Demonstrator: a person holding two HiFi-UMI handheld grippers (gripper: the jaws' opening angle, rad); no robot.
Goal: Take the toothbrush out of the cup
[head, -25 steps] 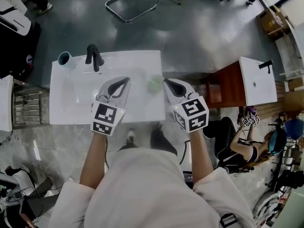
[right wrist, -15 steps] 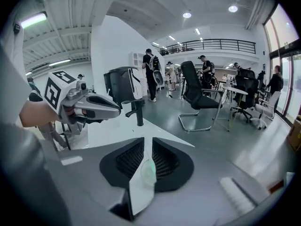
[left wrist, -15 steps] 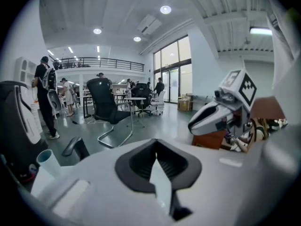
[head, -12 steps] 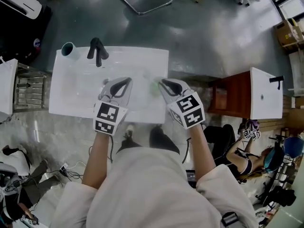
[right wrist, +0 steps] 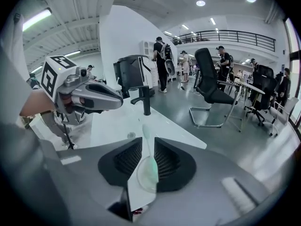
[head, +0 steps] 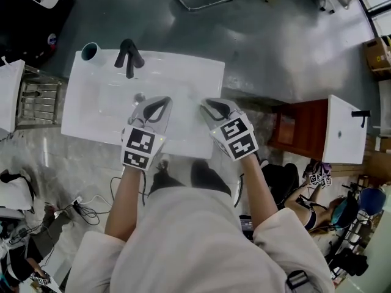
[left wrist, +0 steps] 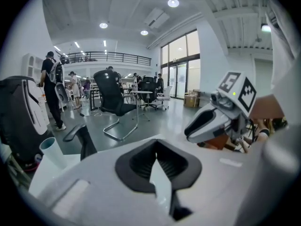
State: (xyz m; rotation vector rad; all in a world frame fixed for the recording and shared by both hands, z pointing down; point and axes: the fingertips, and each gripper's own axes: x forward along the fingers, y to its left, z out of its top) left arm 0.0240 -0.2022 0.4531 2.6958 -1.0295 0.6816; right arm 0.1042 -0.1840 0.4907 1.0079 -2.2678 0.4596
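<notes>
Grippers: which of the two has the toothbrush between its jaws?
The right gripper: its jaws have just been opening and the pale green toothbrush lies between them. The left gripper is shut on nothing.

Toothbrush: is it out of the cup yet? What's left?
Done: the toothbrush is out of the cup, which stands far off on the sink. In hand: the jaws of the right gripper have just been opening around it. Remaining: probably drawing that gripper clear.

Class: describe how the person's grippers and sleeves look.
The left gripper and right gripper are pale grey shells with black ribbed pads and a cube of black-and-white square markers. Pale sleeves. The right jaws have just been opening, a pale green toothbrush between them.
</notes>
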